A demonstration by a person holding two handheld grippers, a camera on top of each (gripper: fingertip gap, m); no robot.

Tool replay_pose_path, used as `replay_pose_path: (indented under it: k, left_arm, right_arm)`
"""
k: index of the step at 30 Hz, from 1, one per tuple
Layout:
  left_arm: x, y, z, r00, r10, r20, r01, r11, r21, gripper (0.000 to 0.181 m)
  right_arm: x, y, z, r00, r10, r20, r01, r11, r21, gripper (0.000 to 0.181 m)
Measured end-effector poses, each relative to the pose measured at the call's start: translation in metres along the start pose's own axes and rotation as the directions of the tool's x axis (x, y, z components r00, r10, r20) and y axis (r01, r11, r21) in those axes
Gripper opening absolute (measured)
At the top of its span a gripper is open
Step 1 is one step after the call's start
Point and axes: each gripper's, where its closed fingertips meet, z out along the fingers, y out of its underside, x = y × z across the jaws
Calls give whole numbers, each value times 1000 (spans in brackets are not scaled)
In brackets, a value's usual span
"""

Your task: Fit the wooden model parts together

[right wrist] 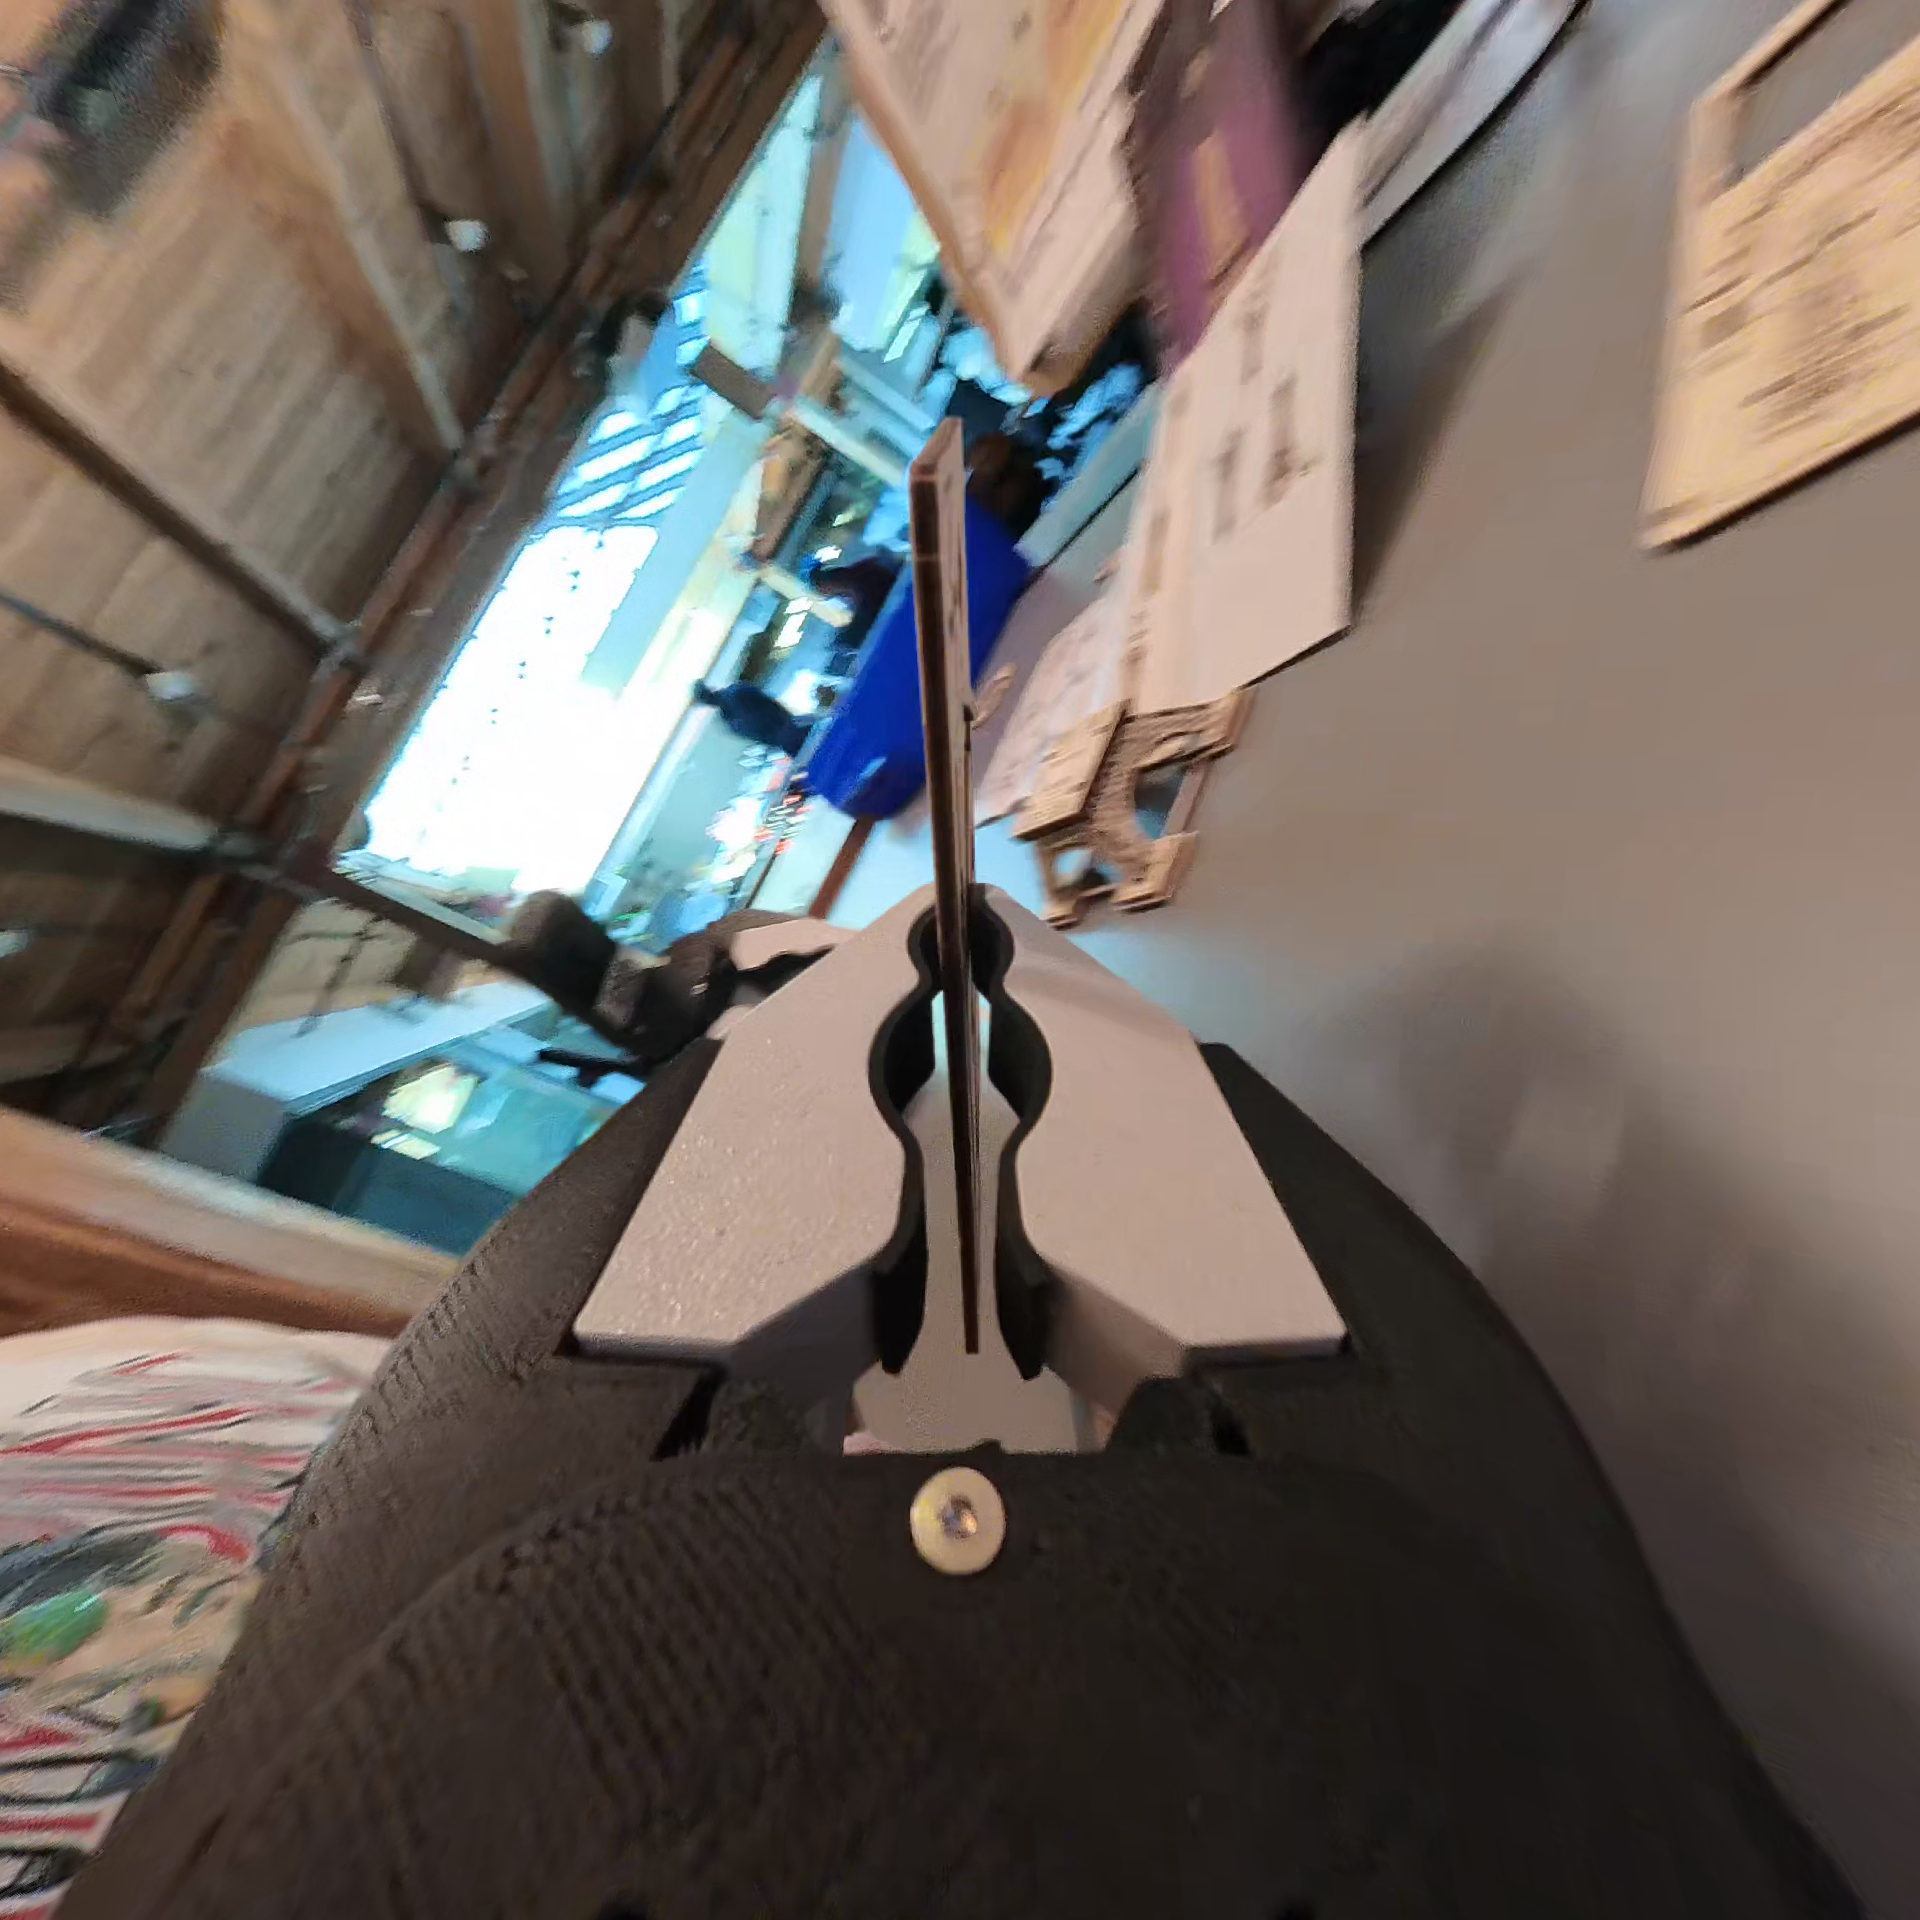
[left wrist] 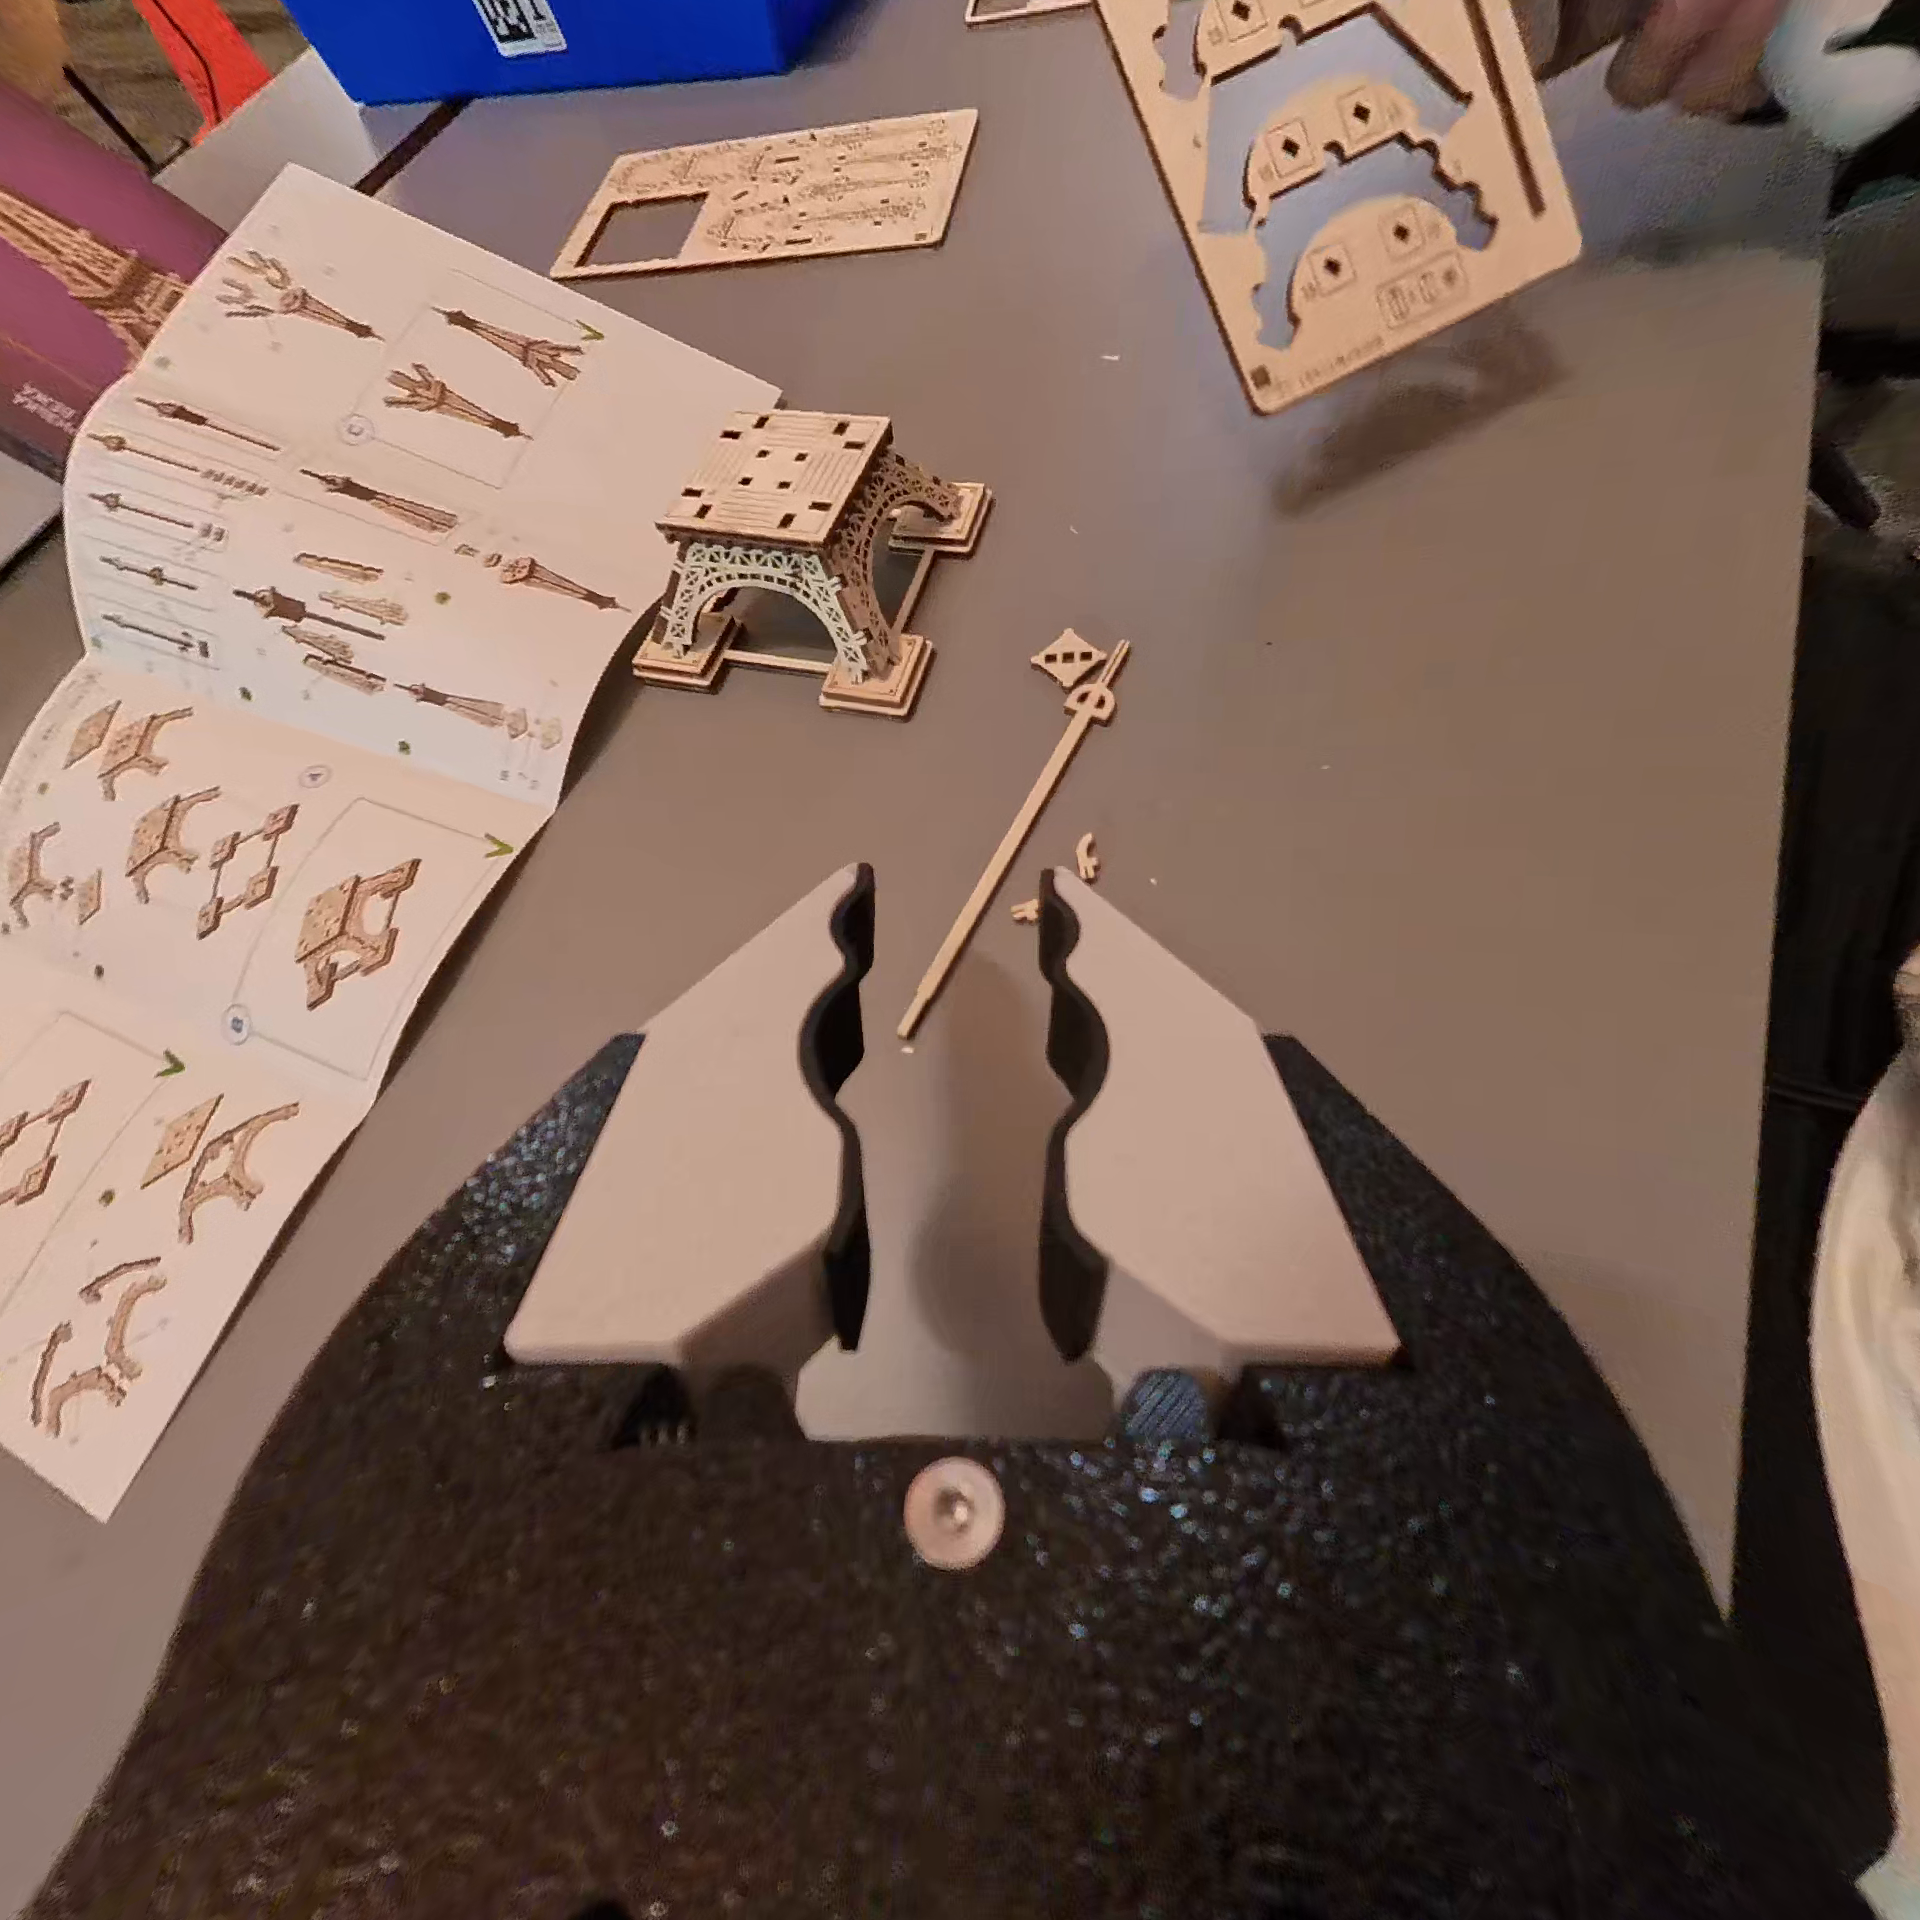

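My left claw (left wrist: 954, 894) hangs empty with its fingers parted above the grey worktop (left wrist: 1455, 831), the thin wooden stick (left wrist: 1013, 842) lying between its tips. My right claw (right wrist: 961, 935) clamps a wooden parts sheet (right wrist: 948, 675) edge-on, lifted off the worktop; the tower base (left wrist: 810, 561) stands beside the instruction sheet (left wrist: 291, 623).

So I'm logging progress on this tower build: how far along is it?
Done: the arched tower base stands assembled on the table. In hand: the right gripper is shut on a punched parts sheet, held in the air, seen edge-on in its own view. The left gripper is open and empty above a loose spire rod. Left: the upper sections; another parts sheet lies flat.
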Motion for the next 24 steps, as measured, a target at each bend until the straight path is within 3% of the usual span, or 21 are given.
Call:
replay_pose_path:
  k: [5, 10, 18, 24]
  left_arm:
    - [-11, -8, 7, 999, -32, 17, 31, 999, 40, 29]
    - [-22, -18, 6, 999, 0, 51, -3, 999, 44, 29]
    - [-35, -18, -2, 994, 46, 95, -48, 999, 20, 29]
    - [-36, -13, -5, 994, 42, 103, -43, 999, 10, 30]
  right_arm:
    - [30, -31, -40, 992, -12, -126, 13, 1000, 9, 0]
    - [60, -48, -58, 978, -22, -210, 10, 998, -57, 0]
    - [103, -41, -49, 963, -16, -270, -54, 967, -247, 7]
    - [109, -43, -41, 961, -53, -272, -44, 940, -338, 9]
